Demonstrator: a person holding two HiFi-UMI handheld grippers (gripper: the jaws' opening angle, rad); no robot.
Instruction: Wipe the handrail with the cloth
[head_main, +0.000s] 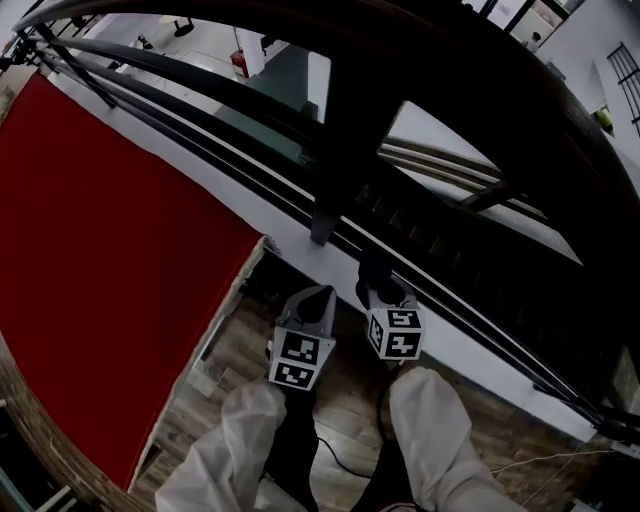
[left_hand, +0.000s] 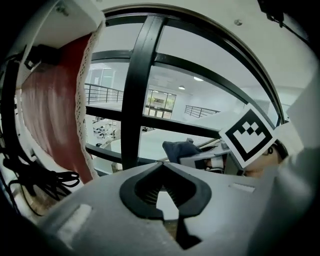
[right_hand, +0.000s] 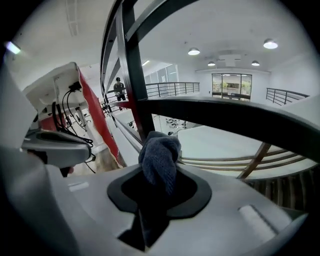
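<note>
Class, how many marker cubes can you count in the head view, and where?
2. One cube sits low at centre; the other cube is just right of it, slightly higher. None seems hidden.

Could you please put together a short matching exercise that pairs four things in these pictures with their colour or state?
Things:
1. cloth
2. left gripper
3. hanging sheet
4. handrail

Colour or state:
A. red, with a pale edge
B. jaws together, nothing between them
C. blue-grey, clamped in the right gripper
D. dark, curving along the top of the railing bars

Right pairs: 1-C, 2-B, 3-A, 4-D.
</note>
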